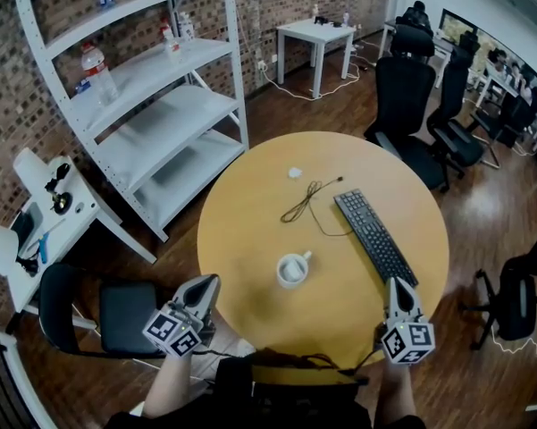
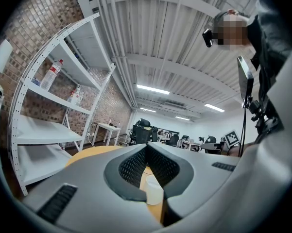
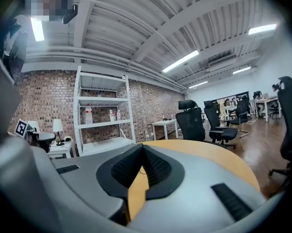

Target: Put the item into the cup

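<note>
Closest to me, my left gripper [image 1: 212, 281] hangs over the near left edge of the round wooden table [image 1: 250, 213], and in the left gripper view its jaws meet at the tips with nothing between them; through the gap beneath the tips I see the white cup [image 2: 154, 191] out of focus on the tabletop. My right gripper [image 1: 396, 283] sits at the near right edge, just beside the near end of the black keyboard [image 1: 375, 236], and it too is closed and empty, with only bare tabletop behind its pads in the right gripper view. Between the two grippers and a little farther in, the cup stands upright near the middle of the table, handle to the upper right. Beyond it lies a thin black cable [image 1: 308, 199], loosely looped. Farther on, near the far edge, rests a small white item [image 1: 294, 172], well apart from the cup; I can't make out what it is. Behind the table stand a white shelf unit [image 1: 152, 88] and black office chairs [image 1: 406, 96].
</note>
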Demonstrator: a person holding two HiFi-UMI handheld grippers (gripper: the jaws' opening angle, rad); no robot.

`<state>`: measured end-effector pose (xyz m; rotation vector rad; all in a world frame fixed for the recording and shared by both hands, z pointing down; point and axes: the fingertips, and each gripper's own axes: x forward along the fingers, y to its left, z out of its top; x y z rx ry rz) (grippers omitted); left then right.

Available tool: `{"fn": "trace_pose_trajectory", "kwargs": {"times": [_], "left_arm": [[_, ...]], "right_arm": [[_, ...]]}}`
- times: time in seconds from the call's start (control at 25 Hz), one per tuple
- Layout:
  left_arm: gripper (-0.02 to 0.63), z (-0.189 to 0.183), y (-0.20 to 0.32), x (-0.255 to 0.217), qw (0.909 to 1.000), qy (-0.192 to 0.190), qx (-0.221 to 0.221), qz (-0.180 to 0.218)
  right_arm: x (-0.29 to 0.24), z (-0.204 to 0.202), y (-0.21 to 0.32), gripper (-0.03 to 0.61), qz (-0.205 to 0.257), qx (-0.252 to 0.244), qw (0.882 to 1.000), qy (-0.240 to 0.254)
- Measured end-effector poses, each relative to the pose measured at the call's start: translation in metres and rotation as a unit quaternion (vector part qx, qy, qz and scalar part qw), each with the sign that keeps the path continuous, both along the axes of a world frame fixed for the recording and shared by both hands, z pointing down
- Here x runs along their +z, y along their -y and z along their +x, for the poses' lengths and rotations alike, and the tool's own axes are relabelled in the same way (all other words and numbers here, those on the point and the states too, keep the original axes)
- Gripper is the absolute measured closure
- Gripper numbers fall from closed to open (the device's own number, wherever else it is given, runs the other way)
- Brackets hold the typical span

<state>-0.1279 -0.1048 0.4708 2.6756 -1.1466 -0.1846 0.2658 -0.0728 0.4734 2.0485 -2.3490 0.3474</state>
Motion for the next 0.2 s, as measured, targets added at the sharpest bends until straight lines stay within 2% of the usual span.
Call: {"fn": "trace_pose_trajectory", "kwargs": {"times": [0.2], "left_arm": [[0.618,0.0004,-0.0022,0.0015,1.0,0.003,0.001,-0.002]], "right_arm": [[-0.002,0.0073,-0.0016,0.574,0.005,0.007,1.0,0.002]]}}
